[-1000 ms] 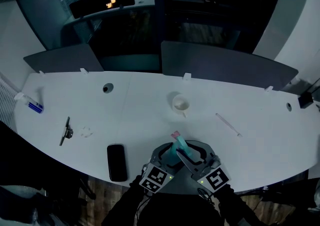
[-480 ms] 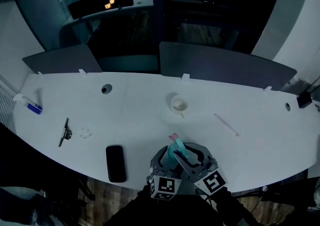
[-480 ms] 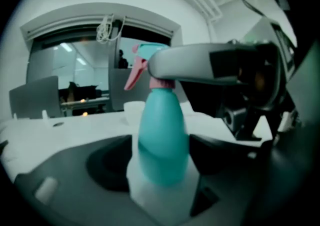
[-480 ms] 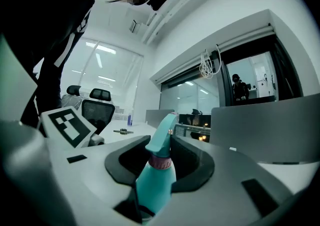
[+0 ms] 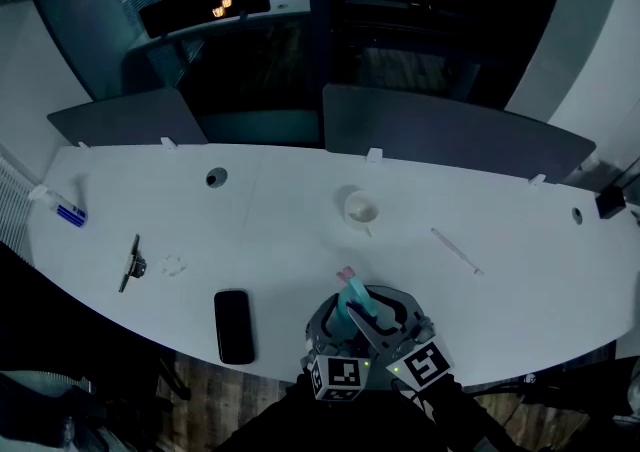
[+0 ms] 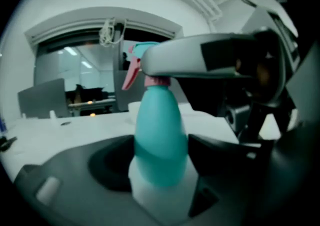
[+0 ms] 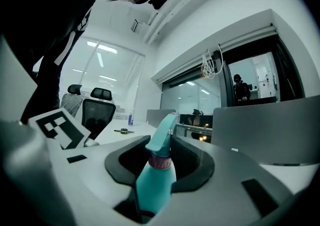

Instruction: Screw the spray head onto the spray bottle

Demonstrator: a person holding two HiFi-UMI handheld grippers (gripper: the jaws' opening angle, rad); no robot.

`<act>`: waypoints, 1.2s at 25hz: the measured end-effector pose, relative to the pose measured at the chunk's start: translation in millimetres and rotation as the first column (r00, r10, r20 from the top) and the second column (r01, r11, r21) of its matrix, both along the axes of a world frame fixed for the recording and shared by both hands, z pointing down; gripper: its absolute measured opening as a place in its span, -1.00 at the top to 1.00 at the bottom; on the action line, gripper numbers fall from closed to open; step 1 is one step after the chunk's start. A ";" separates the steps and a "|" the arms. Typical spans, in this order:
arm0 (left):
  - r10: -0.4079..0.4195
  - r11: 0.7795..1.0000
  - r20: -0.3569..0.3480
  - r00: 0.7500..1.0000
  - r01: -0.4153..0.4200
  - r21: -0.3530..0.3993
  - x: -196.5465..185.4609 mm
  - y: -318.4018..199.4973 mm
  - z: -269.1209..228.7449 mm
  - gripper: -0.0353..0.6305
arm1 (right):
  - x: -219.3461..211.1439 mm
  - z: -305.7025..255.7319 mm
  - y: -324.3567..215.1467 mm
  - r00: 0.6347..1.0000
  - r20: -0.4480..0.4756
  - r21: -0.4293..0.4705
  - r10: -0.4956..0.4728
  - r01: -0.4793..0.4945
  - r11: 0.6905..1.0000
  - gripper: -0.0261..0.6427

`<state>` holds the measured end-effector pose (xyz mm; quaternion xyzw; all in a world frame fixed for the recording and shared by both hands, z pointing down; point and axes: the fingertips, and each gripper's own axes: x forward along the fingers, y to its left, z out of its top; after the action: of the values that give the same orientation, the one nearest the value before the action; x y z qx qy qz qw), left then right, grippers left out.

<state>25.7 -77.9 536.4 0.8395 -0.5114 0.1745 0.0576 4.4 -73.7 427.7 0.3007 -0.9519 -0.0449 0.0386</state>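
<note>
A teal spray bottle (image 5: 357, 301) with a pink trigger stands near the white table's (image 5: 280, 230) front edge, held between both grippers. My left gripper (image 5: 336, 312) is shut on the bottle's body (image 6: 160, 140), one dark pad on each side. My right gripper (image 5: 376, 306) is shut on the spray head (image 7: 163, 132) just above the pink collar (image 7: 161, 162). In the left gripper view its grey finger (image 6: 200, 60) crosses in front of the head. The spray head sits on the bottle's neck; the thread is hidden.
A black phone (image 5: 234, 325) lies left of the grippers. A white cup (image 5: 360, 207) stands behind them, with a thin stick (image 5: 457, 249) to the right. A black tool (image 5: 131, 262) and a blue-and-white item (image 5: 65, 210) lie far left. Grey dividers (image 5: 450, 135) line the back edge.
My left gripper has swung round the bottle, its marker cube shifting right and nearer the table edge. The right gripper and the pink trigger have stayed put.
</note>
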 end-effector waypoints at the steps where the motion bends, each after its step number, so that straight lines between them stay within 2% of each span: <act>1: -0.040 0.999 0.011 0.999 0.040 0.004 0.0 0.7 0.8 -0.13 | 0.1 0.4 0.5 1.000 -0.002 -0.003 0.001 -0.001 1.000 0.54; 2: -0.034 0.999 0.032 0.999 0.034 0.009 0.5 1.4 1.3 -0.13 | 0.9 0.8 0.6 1.000 -0.003 -0.006 0.001 -0.001 1.000 0.54; 3: 0.009 1.000 0.057 0.998 -0.010 0.016 0.9 2.2 1.3 -0.13 | 1.5 1.3 0.6 1.000 -0.005 -0.009 -0.003 0.002 1.000 0.54; 5: 0.150 0.988 0.084 0.985 -0.152 0.019 0.1 4.2 0.1 -0.16 | 0.4 1.2 1.0 1.000 -0.004 -0.016 -0.021 0.021 1.000 0.54; 6: 0.225 0.974 0.074 0.971 -0.226 0.004 -0.4 4.7 0.1 -0.17 | -0.7 1.0 1.2 0.999 -0.002 -0.020 -0.033 0.033 0.999 0.54; 8: 0.364 0.931 0.016 0.931 -0.363 -0.048 0.5 4.5 0.8 -0.17 | -2.1 0.5 1.0 0.999 0.001 -0.027 -0.053 0.053 0.998 0.54; 10: 0.451 0.889 -0.032 0.892 -0.452 -0.075 1.5 3.7 -1.9 -0.11 | -1.7 0.3 0.7 0.998 0.000 -0.027 -0.065 0.065 0.998 0.54; 11: 0.467 0.881 -0.038 0.883 -0.469 -0.072 1.7 3.4 -3.6 -0.10 | -1.2 0.4 0.7 0.998 -0.003 -0.024 -0.066 0.066 0.998 0.54; 12: 0.461 0.885 -0.037 0.887 -0.462 -0.060 2.0 2.9 -4.7 -0.10 | -0.4 0.3 0.5 0.998 -0.005 -0.019 -0.061 0.061 0.998 0.54; 13: 0.430 0.901 -0.037 0.902 -0.431 -0.042 2.5 2.1 -5.1 -0.10 | 1.0 0.2 -0.3 0.999 -0.003 -0.015 -0.049 0.049 0.999 0.54; 14: 0.373 0.927 -0.038 0.927 -0.374 -0.022 3.2 1.1 -5.1 -0.10 | 2.9 0.3 -1.5 1.000 0.000 -0.015 -0.031 0.031 0.999 0.54; 16: 0.199 0.980 -0.033 0.979 -0.199 0.012 4.1 -0.2 -4.1 -0.10 | 6.1 0.1 -3.9 1.000 0.008 -0.015 0.002 -0.001 1.000 0.54; 17: 0.106 0.994 -0.025 0.994 -0.106 0.020 4.2 -0.2 -3.3 -0.10 | 6.7 -0.2 -4.1 1.000 0.008 -0.011 0.009 -0.009 1.000 0.54; 18: 0.032 0.999 -0.014 0.999 -0.032 0.020 4.4 0.0 -2.2 -0.10 | 6.7 -0.2 -3.7 1.000 0.008 -0.008 0.012 -0.012 1.000 0.54; 19: -0.008 1.000 -0.002 1.000 0.008 0.012 4.5 0.4 -0.9 -0.11 | 6.7 0.1 -3.2 1.000 0.007 -0.009 0.013 -0.012 1.000 0.54; 20: -0.008 1.000 0.007 1.000 0.008 0.001 4.4 0.7 0.2 -0.11 | 6.6 0.5 -3.0 1.000 0.008 -0.011 0.011 -0.011 1.000 0.54; 21: 0.028 1.000 0.010 1.000 -0.028 -0.012 3.3 1.4 0.8 -0.12 | 6.5 0.9 -2.9 1.000 0.007 -0.012 0.007 -0.007 1.000 0.54; 23: 0.154 0.987 -0.004 0.988 -0.154 -0.036 -1.9 2.9 0.4 -0.16 | 5.1 1.5 -1.5 1.000 -0.002 -0.013 -0.011 0.011 1.000 0.54; 24: 0.224 0.973 -0.016 0.974 -0.225 -0.052 -4.2 2.9 0.2 -0.19 | 3.9 1.3 -0.6 1.000 -0.006 -0.015 -0.022 0.022 1.000 0.54; 26: 0.352 0.930 -0.035 0.935 -0.354 -0.096 -4.1 2.3 1.2 -0.23 | 1.9 0.2 0.2 0.999 -0.005 -0.017 -0.041 0.041 0.999 0.54; 28: 0.432 0.894 -0.026 0.901 -0.432 -0.119 0.4 2.9 1.6 -0.10 | 3.0 -0.1 -1.0 0.999 0.004 -0.021 -0.043 0.043 0.999 0.54; 29: 0.437 0.892 -0.021 0.899 -0.437 -0.114 2.3 2.8 1.0 -0.08 | 4.7 -0.1 -2.0 0.999 0.008 -0.022 -0.037 0.037 0.999 0.54; 30: 0.412 0.905 -0.022 0.911 -0.412 -0.101 3.1 2.8 0.5 -0.08 | 6.0 -0.1 -2.5 0.999 0.009 -0.019 -0.031 0.031 0.999 0.54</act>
<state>28.9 -75.1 536.9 0.9244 -0.3128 0.2091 0.0629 10.4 -76.2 427.6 0.2859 -0.9569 -0.0352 0.0367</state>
